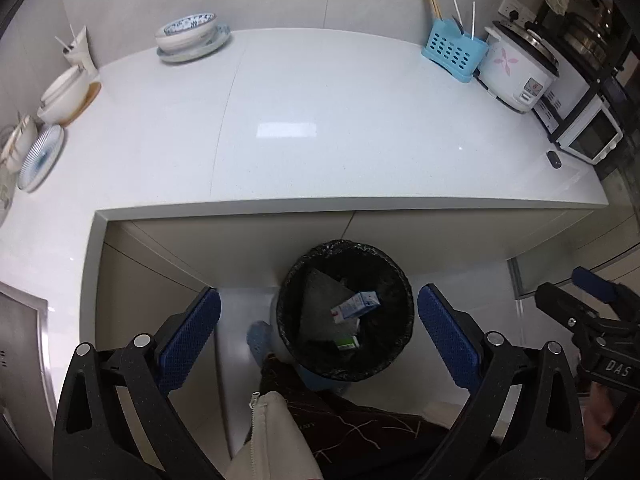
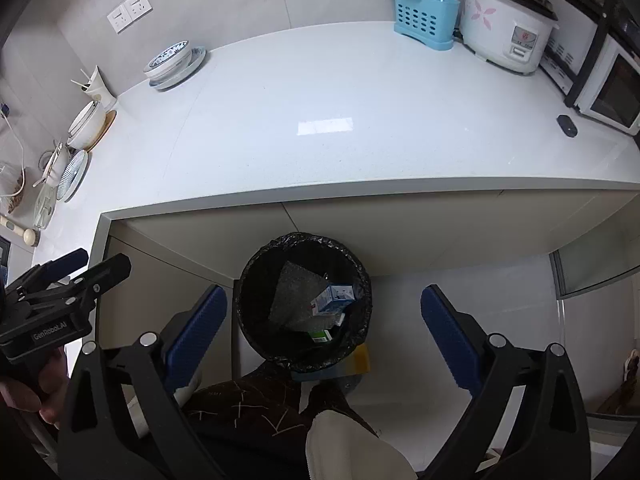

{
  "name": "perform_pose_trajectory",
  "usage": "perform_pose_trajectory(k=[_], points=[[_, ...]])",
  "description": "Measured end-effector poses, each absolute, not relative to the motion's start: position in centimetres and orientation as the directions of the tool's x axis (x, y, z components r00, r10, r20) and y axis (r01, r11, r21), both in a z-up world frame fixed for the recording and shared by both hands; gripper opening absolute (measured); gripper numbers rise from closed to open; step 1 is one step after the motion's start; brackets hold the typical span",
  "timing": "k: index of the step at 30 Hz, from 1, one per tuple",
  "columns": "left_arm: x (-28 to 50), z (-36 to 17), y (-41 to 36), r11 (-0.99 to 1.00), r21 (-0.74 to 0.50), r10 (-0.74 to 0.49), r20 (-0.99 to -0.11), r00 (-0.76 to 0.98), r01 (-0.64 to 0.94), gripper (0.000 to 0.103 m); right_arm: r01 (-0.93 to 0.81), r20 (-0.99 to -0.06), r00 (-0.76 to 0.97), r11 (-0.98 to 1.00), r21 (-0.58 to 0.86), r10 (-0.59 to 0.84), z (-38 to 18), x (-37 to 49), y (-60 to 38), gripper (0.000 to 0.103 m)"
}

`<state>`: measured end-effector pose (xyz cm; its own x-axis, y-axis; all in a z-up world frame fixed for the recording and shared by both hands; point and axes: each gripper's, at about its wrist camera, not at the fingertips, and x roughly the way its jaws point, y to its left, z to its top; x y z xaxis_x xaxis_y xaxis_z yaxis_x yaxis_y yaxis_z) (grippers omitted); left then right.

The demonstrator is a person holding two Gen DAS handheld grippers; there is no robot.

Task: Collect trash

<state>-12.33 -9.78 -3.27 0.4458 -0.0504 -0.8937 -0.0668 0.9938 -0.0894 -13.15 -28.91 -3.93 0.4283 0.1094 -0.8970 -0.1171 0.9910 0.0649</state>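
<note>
A round trash bin point(image 1: 405, 320) with a black liner stands on the floor under the white counter's overhang. Inside it lie a blue-and-white carton point(image 1: 356, 305), a green carton point(image 1: 347, 343) and a grey bubble sheet point(image 1: 320, 308). My left gripper point(image 1: 318, 294) hangs above the bin, open, with nothing between its blue pads. In the right wrist view the same bin point(image 2: 245, 300), blue-and-white carton point(image 2: 332, 298) and green carton point(image 2: 322, 335) show below my right gripper point(image 2: 324, 292), which is also open and empty. Each gripper appears at the edge of the other's view.
The white counter point(image 1: 320, 120) holds stacked bowls point(image 1: 188, 36) at the back left, more dishes point(image 1: 60, 96) along the left, a blue utensil holder point(image 1: 454, 54), a rice cooker point(image 1: 516, 72), an oven point(image 1: 588, 136) and a small black object point(image 1: 554, 159). A person's legs point(image 1: 320, 412) stand beside the bin.
</note>
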Motion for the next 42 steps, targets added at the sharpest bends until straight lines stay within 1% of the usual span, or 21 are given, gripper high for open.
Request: perform_pose_trajectory(k=[4,23,42], points=[[-12.45,-3.61,-10.17,0.993,-0.108,-0.075,-0.901,0.427,-0.053,0.097,-0.1,-0.9,0.425,0.993,0.059,0.097,-3.98,-13.24,-29.22,0.094],[-12.64,-3.98,-10.52,0.993,-0.104,-0.073,-0.907,0.415,-0.053,0.097,-0.091,-0.903,0.429,0.996,0.002,0.041,-4.27,-13.11,-29.15,0.094],[-12.87,-4.01,-10.06,0.993,-0.104,-0.068,-0.906,0.417,-0.064,0.097,-0.093,-0.909,0.415,0.996,0.003,0.041,-4.7,-13.01,-29.16,0.094]])
